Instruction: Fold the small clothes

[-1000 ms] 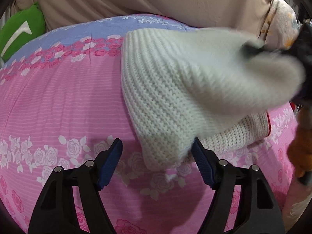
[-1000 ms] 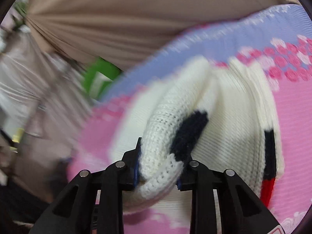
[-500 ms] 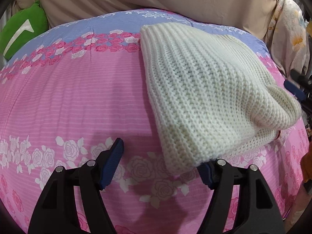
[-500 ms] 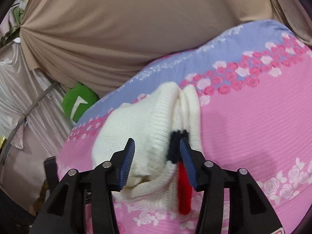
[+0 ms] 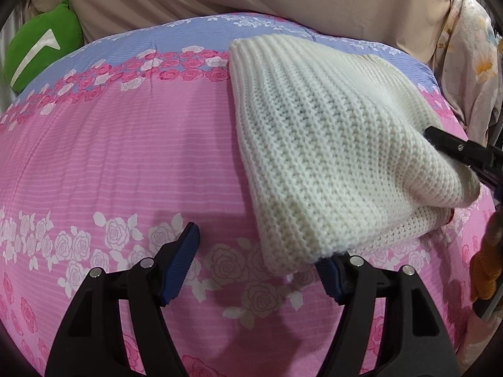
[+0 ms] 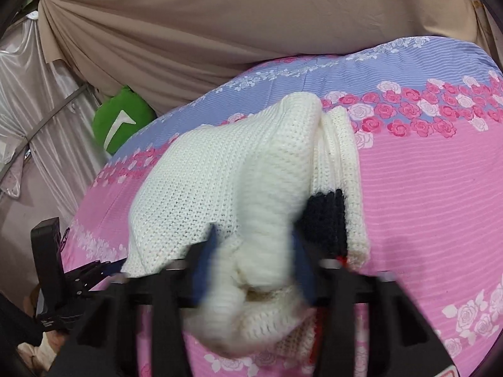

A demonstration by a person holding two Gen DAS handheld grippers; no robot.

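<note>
A cream knitted sweater (image 5: 323,144) lies folded on the pink rose-print bed cover (image 5: 125,163); in the right wrist view (image 6: 226,182) it shows black and red trim at its right side. My left gripper (image 5: 257,270) is open and empty, its right finger just under the sweater's near corner. My right gripper (image 6: 254,267) is blurred, its jaws apart around a thick fold of the sweater's edge. It also shows at the right edge of the left wrist view (image 5: 462,154), at the sweater's right side.
A green cushion (image 5: 41,53) sits at the far left of the bed. Beige curtain (image 6: 235,25) hangs behind. A floral cloth (image 5: 471,62) hangs at the right, with an orange-brown object (image 5: 487,270) below it. The bed cover's edge drops off at the right.
The right gripper carried the sweater's top layer over, let it go, and now has its jaws around the folded edge again. The sweater settled flat. The left gripper stayed open and almost still.
</note>
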